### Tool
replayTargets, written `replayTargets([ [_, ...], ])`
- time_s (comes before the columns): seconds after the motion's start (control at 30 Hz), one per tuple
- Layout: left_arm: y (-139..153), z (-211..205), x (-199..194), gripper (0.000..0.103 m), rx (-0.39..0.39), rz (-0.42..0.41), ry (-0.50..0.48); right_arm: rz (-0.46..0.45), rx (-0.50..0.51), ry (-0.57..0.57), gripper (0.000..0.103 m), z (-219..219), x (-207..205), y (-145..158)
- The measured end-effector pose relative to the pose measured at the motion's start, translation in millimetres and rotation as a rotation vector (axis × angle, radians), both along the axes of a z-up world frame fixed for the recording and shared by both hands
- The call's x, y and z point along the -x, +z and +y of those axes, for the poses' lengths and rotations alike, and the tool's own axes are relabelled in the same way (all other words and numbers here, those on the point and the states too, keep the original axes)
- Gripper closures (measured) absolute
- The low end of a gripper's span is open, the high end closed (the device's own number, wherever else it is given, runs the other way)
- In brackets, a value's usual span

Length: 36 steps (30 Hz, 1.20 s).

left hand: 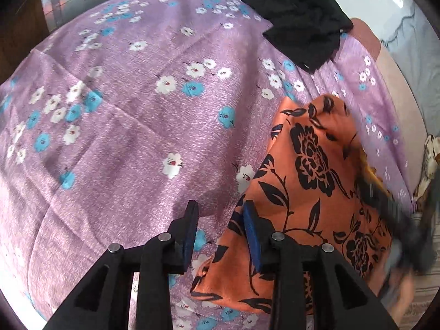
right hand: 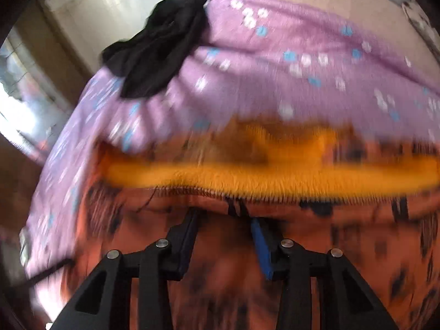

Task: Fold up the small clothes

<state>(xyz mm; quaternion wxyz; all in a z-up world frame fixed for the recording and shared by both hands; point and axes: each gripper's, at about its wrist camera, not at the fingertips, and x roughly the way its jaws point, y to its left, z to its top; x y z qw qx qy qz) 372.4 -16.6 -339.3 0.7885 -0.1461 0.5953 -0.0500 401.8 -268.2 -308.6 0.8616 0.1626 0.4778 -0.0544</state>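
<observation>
An orange garment with black flowers (left hand: 310, 181) lies on the purple flowered bedsheet (left hand: 132, 126), at the right of the left wrist view. My left gripper (left hand: 220, 214) is open and empty, its right finger at the garment's left edge. In the right wrist view the picture is blurred: the same orange garment (right hand: 247, 247), with a yellow-orange band (right hand: 275, 176) across it, fills the lower half. My right gripper (right hand: 224, 220) is open, fingers right over the cloth with nothing between them. It shows as a dark blur in the left wrist view (left hand: 396, 220), at the garment's right side.
A crumpled black garment (left hand: 299, 27) lies at the far edge of the bed, also in the right wrist view (right hand: 162, 44). The mattress edge (left hand: 390, 88) runs down the right. The floor (left hand: 412, 13) lies beyond the bed.
</observation>
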Motion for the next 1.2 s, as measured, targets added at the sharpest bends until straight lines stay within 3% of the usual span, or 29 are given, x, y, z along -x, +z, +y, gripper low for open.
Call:
replayTargets([
  [0.17, -5, 9, -13, 0.069, 0.044, 0.028, 0.001, -0.046, -0.09, -0.115, 0.061, -20, -45, 13],
  [0.3, 1, 12, -10, 0.069, 0.001, -0.004, 0.003, -0.128, -0.258, -0.002, 0.061, 6, -27, 33],
  [0.43, 4, 13, -2, 0.069, -0.029, -0.02, -0.002, -0.061, -0.274, 0.138, 0.061, 60, -34, 21],
  [0.53, 2, 12, 4, 0.069, -0.052, -0.019, -0.013, -0.024, -0.315, 0.142, 0.06, 84, -53, -8],
  [0.6, 1, 11, 6, 0.069, -0.067, -0.013, -0.024, -0.072, -0.339, 0.106, 0.058, 84, -59, -12],
  [0.7, 3, 5, 1, 0.069, -0.066, -0.032, -0.021, -0.096, -0.494, 0.04, 0.059, 63, -55, -13],
  [0.77, 11, -3, 0, 0.069, -0.076, -0.075, -0.033, -0.114, -0.536, 0.027, 0.059, 48, -41, -7],
  [0.9, 31, -29, 10, 0.067, -0.087, -0.176, -0.091, -0.171, -0.442, -0.01, 0.059, 3, 13, 19],
  [0.97, 35, -46, 14, 0.045, -0.06, -0.191, -0.129, -0.202, -0.421, -0.062, 0.059, -35, 47, 31],
  [1.0, 35, -53, 14, 0.042, -0.051, -0.193, -0.149, -0.213, -0.397, -0.092, 0.059, -53, 61, 35],
  [1.1, 34, -74, 22, 0.042, -0.1, -0.222, -0.194, -0.209, -0.311, -0.193, 0.059, -107, 91, 40],
  [1.2, 25, -93, 24, 0.041, -0.136, -0.211, -0.245, -0.166, -0.371, -0.255, 0.059, -155, 107, 26],
])
